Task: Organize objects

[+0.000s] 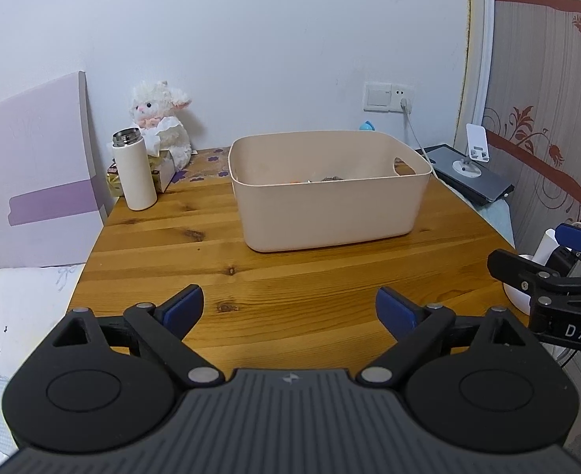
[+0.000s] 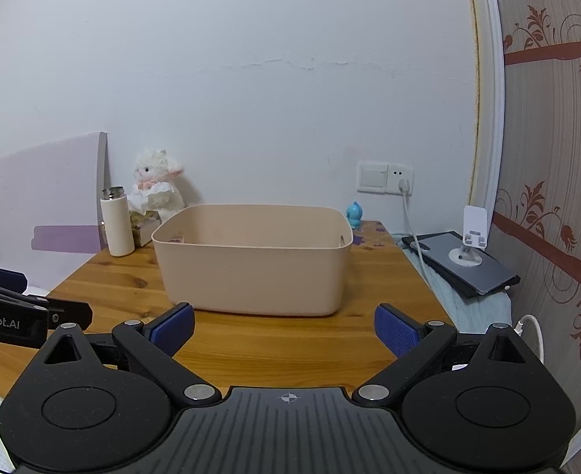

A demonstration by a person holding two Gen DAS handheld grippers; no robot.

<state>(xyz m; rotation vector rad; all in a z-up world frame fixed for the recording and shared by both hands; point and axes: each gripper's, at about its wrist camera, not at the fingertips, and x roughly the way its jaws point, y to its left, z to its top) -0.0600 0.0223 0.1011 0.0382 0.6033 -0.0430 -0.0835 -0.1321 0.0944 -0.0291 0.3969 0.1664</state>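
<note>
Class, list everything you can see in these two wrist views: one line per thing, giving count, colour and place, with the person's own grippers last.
storage bin: 1, beige, centre of the table, small items inside too hidden to name
table: 1, brown wood, under everything
flask: 1, white with steel top, back left, upright
plush lamb: 1, white, back left corner by the wall
tissue box: 1, gold patterned, beside the flask
blue figurine: 1, behind the bin
tablet: 1, dark, right of the table
phone stand: 1, white, on the tablet
wall socket: 1, white, cable plugged in
left gripper: 1, black, blue pads, open
right gripper: 1, same, open
</note>
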